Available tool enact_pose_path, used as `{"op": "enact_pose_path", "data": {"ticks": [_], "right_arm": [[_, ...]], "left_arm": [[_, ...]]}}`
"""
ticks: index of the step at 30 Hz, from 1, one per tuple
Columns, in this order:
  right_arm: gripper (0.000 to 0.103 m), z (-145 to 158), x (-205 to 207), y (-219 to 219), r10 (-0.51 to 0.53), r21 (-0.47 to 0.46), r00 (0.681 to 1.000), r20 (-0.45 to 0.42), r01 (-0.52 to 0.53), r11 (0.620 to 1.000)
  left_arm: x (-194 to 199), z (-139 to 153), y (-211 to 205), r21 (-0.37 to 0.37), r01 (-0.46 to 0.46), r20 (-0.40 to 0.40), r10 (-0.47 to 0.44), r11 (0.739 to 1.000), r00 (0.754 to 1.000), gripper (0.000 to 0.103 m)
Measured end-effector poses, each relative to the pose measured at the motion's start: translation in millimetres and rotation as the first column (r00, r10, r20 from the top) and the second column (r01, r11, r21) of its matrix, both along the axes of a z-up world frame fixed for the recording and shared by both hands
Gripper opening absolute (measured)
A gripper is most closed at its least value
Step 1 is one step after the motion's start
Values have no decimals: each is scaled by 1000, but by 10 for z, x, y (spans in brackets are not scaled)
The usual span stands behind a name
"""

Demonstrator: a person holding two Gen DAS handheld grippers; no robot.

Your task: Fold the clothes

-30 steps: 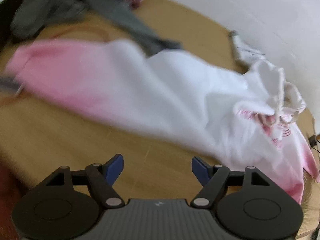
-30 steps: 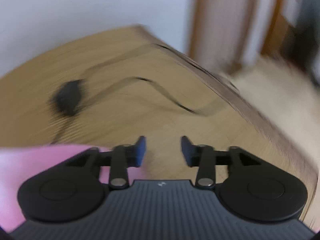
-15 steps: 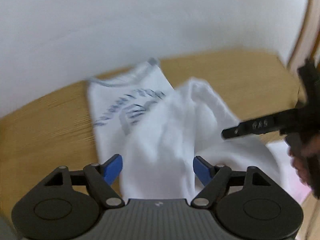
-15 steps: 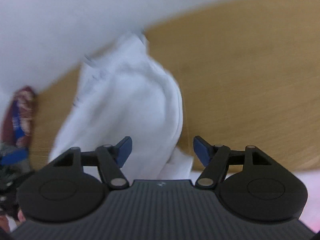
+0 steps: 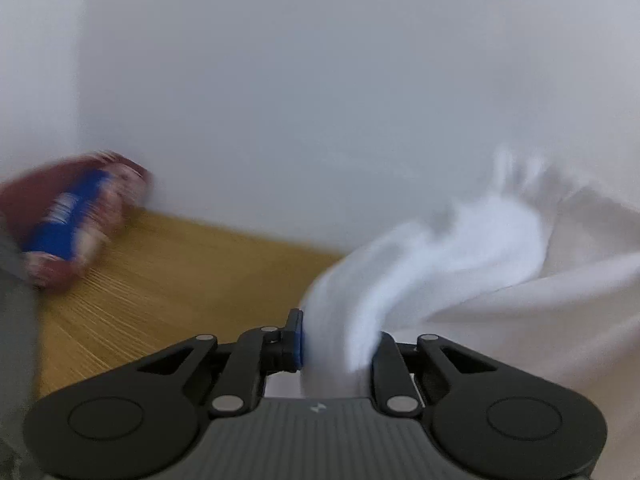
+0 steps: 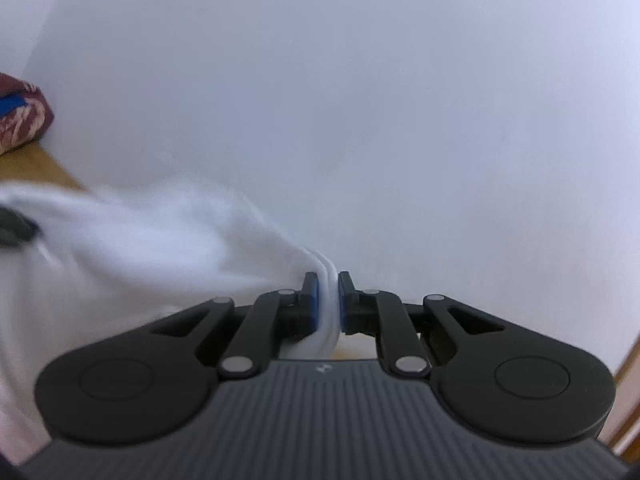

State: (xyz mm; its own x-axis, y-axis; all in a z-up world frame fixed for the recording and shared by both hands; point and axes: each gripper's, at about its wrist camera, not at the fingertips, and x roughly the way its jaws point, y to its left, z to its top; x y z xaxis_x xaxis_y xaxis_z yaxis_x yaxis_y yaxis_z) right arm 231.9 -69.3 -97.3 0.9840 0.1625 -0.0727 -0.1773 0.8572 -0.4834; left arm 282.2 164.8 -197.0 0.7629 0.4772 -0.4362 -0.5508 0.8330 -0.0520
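Both grippers' jaws have just been closing: left gripper (image 5: pixel 336 344) and right gripper (image 6: pixel 329 304) each pinch the white shirt (image 5: pixel 460 248). Only the left view shows much table (image 5: pixel 160 280); both catch a red-blue bundle (image 5: pixel 72 224).

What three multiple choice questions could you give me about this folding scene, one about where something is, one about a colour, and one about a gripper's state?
1. Where does the dark red and blue bundle lie?
A. On the wooden table by the wall
B. Between the right gripper's pads
C. On top of the white garment

2. What colour is the cloth in the left gripper?
A. Grey
B. White
C. Dark red

3. What is the state of the right gripper?
A. Wide open and holding nothing
B. Shut with nothing in it
C. Shut on a bunched edge of the white garment

Answers:
1. A: in the left wrist view it rests on the wooden table against the white wall.
2. B: the white garment runs straight out from between its pads.
3. C: folds of white cloth are pinched between its blue pads.
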Motion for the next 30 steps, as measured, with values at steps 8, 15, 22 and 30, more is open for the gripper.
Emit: {"op": "enact_pose_path", "data": {"ticks": [8,15,22,30], "right_arm": [[31,-427,1070,-13,-66,40,887,-456,94,995],[58,-570,18,-902,-61,-19,897,-439,59,998],[83,-822,-1997,-2129,127,401,755,-644,191,896],[82,-986,-3183,-1700,90,496,788,-609,289,819]], "left_arm": [[665,-497,620,-47,89,-347,-100,995,933,62],[-1595,18,641,-139,330,-149,-349,934,925,72],[-3547,-67,130,-118,416,-234,-433,902,871,81],[-2721,170,702,-57,326,-279,-329,944,902,59]]}}
